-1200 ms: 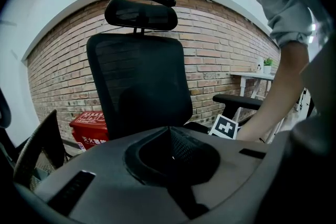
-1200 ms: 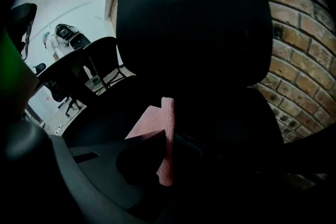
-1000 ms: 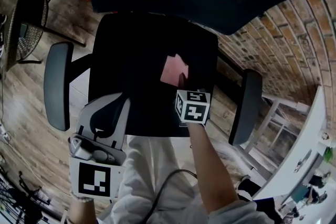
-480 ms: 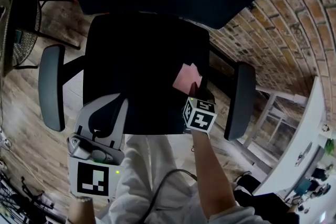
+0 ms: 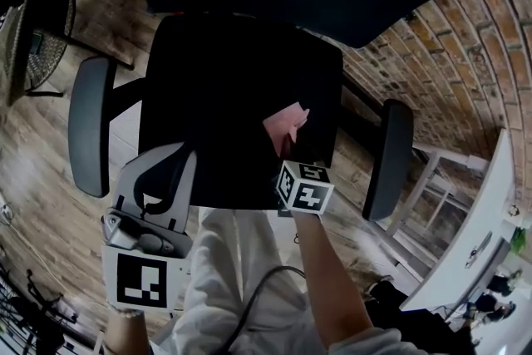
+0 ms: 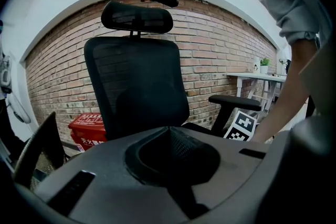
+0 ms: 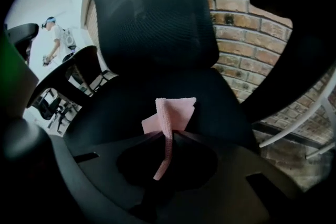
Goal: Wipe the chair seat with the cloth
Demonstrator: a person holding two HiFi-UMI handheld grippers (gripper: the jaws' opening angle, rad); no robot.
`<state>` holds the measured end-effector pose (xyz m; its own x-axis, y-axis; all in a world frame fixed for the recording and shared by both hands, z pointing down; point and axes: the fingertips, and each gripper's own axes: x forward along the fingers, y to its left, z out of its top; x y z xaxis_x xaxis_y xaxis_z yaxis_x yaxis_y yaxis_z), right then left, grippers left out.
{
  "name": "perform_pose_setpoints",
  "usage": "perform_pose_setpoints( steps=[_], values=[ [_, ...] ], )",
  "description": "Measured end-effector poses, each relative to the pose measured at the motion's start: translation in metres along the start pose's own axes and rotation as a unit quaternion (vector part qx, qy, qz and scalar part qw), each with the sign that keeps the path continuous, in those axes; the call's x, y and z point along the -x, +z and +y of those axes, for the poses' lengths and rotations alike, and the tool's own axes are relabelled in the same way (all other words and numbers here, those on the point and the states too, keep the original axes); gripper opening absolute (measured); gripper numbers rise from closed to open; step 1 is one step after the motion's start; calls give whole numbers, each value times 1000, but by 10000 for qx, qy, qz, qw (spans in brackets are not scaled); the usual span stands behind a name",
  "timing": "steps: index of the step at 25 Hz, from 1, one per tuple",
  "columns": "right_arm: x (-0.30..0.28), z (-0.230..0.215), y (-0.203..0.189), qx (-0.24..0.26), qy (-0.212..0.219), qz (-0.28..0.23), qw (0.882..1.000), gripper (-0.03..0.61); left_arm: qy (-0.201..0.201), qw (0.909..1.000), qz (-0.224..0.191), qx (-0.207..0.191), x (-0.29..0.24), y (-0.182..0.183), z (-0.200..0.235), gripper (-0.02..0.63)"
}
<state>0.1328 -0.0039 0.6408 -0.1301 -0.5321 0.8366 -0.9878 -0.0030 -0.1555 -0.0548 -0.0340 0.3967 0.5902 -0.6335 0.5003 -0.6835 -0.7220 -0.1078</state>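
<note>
The black office chair's seat fills the middle of the head view. A pink cloth lies on the seat's right half, near the front. My right gripper, with its marker cube just behind, is shut on the cloth's near edge. In the right gripper view the cloth sticks up from the closed jaws over the seat. My left gripper hovers at the seat's front left corner. It is shut and empty in its own view.
Grey armrests flank the seat and the tall backrest rises behind it. A brick wall, a red crate, a dark mesh chair and a white table stand around. A person is far off.
My right gripper pulled the cloth toward the seat's right edge, then back a little to the left and nearer the front. The left gripper kept its place.
</note>
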Motion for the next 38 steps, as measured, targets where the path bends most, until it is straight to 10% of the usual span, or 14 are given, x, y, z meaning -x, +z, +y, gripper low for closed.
perform_pose_setpoints(
  steps=[9, 25, 38],
  values=[
    [-14, 106, -9, 613, 994, 146, 9930, 55, 323, 9991, 140, 229, 29, -26, 19, 18],
    [-4, 293, -29, 1848, 2614, 283, 9470, 55, 954, 9923, 266, 749, 80, -57, 49, 18],
    [-9, 251, -36, 2161, 2029, 378, 9543, 55, 816, 9937, 225, 728, 72, -54, 45, 18]
  ],
)
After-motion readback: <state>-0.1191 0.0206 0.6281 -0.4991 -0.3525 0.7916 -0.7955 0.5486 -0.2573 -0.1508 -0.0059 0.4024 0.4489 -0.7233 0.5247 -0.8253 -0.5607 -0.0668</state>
